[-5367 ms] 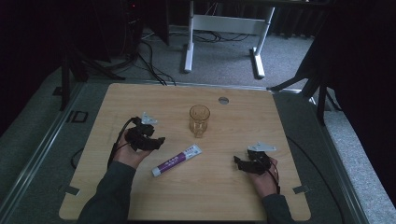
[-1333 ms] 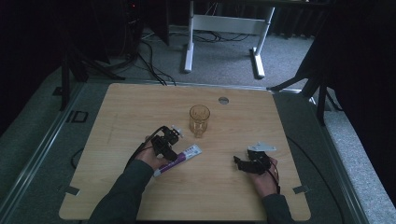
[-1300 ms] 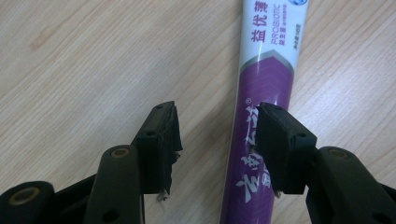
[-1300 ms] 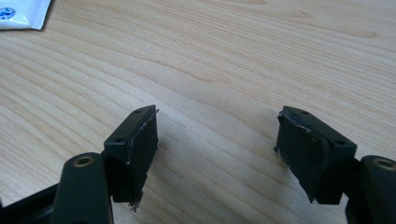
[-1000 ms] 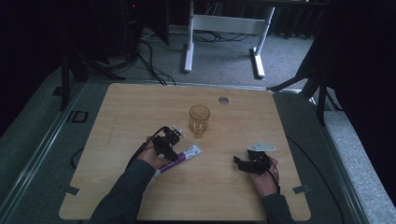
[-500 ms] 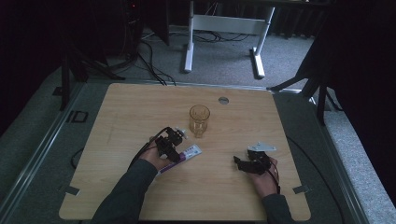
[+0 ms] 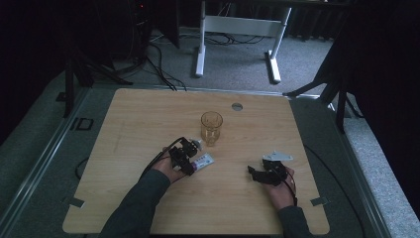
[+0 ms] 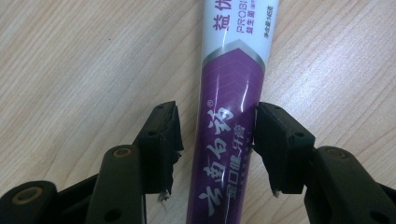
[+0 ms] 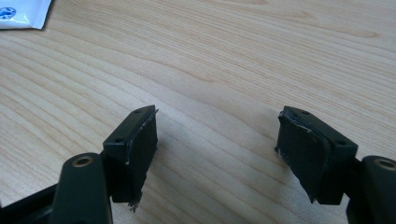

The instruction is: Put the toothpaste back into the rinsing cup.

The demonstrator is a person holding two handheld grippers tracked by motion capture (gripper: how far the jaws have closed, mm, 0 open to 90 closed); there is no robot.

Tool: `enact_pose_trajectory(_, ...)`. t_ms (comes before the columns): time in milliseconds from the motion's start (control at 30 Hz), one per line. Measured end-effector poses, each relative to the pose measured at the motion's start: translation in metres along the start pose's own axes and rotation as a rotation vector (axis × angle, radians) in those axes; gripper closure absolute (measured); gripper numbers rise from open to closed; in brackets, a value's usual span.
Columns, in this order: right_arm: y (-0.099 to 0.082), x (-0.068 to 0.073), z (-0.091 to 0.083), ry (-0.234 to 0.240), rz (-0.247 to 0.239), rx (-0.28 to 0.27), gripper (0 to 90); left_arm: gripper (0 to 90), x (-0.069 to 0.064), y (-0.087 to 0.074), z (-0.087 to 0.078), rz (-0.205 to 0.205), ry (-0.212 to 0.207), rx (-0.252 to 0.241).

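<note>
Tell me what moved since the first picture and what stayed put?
The left gripper moved from the table's left side toward the middle, over the toothpaste tube. Its jaws now straddle the tube's purple part: one touches it, the other shows a small gap, so it isn't clamped. The tube stayed about where it was. The right gripper, jaws open, and the amber glass stayed put.

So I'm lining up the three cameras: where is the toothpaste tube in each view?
High view: toothpaste tube at table centre, under the left gripper, near the glass.
Left gripper view: tube upright mid-frame, between the jaws.
Right gripper view: white end at top-left corner.
Shared landmark: wooden tabletop.
</note>
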State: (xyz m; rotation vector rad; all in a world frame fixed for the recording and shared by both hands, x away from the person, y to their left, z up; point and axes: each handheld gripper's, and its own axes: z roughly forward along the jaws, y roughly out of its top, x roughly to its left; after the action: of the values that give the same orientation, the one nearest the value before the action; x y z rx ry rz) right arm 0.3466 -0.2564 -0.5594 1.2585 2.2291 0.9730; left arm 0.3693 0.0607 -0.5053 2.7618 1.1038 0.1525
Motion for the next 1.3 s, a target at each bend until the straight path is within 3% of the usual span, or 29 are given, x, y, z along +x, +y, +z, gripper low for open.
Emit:
enact_pose_trajectory(567,0.000,0.000,0.000,0.000,0.000,0.000,28.5,54.2,-0.003,0.007,0.010,0.021,-0.019,0.046)
enact_pose_trajectory(1300,0.000,0.000,0.000,0.000,0.000,0.000,28.4,55.7,0.002,0.011,0.015,-0.014,-0.047,0.058)
